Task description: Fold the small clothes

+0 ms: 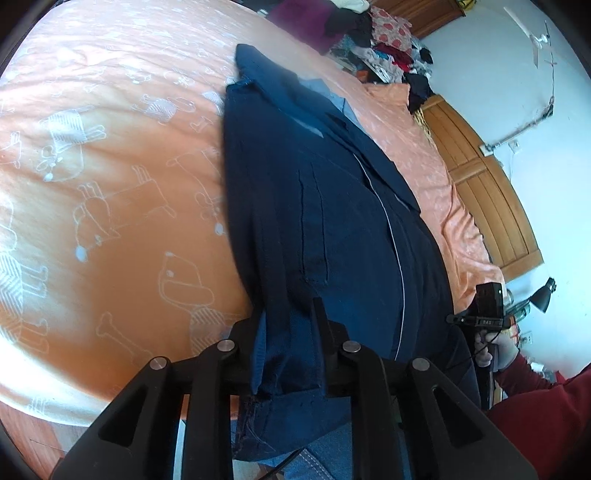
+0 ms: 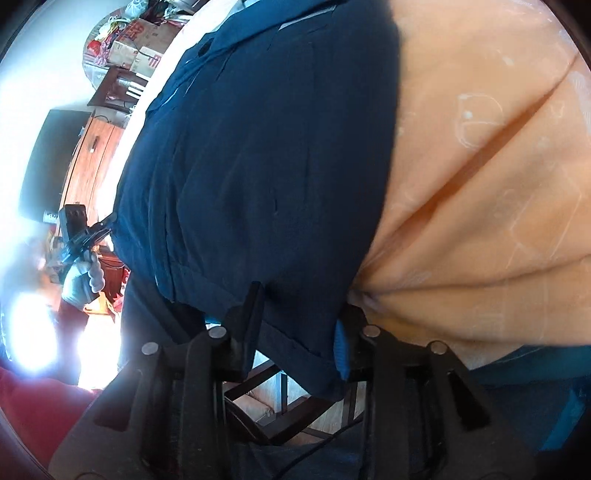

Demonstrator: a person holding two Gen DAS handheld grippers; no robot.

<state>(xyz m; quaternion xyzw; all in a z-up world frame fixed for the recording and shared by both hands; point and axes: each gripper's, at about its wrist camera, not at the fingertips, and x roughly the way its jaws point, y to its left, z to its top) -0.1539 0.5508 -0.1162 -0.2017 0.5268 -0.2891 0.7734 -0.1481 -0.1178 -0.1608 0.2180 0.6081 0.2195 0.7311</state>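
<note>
A navy garment [image 1: 332, 203] with thin white piping lies lengthwise on an orange bedsheet [image 1: 110, 184] printed with white dogs. My left gripper [image 1: 288, 332] is shut on its near hem, and cloth bunches between the black fingers [image 1: 321, 325]. In the right wrist view the same navy garment [image 2: 258, 147] fills the middle. My right gripper [image 2: 303, 317] is shut on its near edge, and the orange bedsheet [image 2: 480, 184] puckers against the right finger [image 2: 351, 325]. Each view shows the other gripper held in a gloved hand [image 1: 491, 347], [image 2: 81, 280] beside the garment.
A heap of mixed clothes [image 1: 369, 33] lies at the bed's far end, beside a wooden door [image 1: 480, 184]. A black desk lamp [image 1: 543, 299] stands at right. Cardboard boxes [image 2: 140, 40], a dark screen [image 2: 48, 162] and a wooden cabinet [image 2: 92, 166] flank the bed.
</note>
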